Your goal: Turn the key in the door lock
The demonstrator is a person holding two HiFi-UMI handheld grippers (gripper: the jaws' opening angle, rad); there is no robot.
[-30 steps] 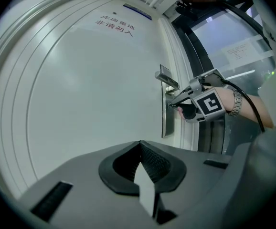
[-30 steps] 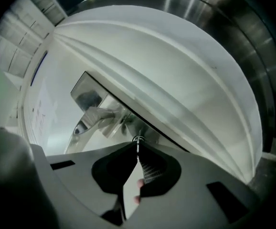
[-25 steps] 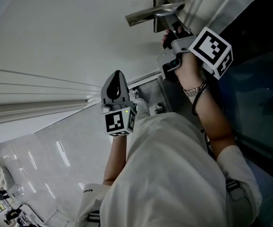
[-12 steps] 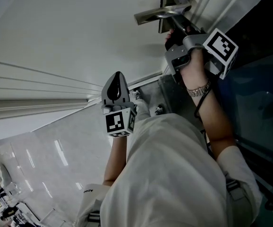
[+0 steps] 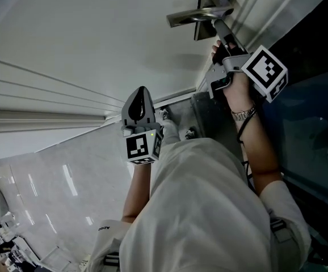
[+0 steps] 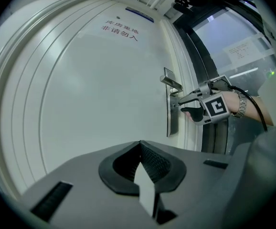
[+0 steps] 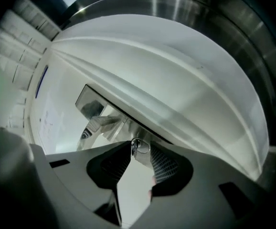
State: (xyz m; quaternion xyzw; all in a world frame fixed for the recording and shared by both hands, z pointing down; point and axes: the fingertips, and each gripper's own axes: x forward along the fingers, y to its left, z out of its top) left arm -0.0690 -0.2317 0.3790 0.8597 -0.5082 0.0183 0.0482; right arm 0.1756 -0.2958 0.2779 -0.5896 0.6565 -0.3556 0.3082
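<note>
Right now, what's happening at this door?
A person stands at a white door and works its lock with two handheld grippers. The right gripper is at the lock plate, just below the lever handle. Its jaws are opening with the key between them, and the pads look clear of it. The left gripper is shut, empty and held back from the door.

Door: off-white, ridged moulding bands, red lettering under a blue strip. Handle and lock plate: brushed silver. Key: silver. Left claw: grey, black cross-hatched pads, black-and-white square markers on its cube. Floor: pale glossy grey, white streaks. Clothing: cream. Watch: silver.
</note>
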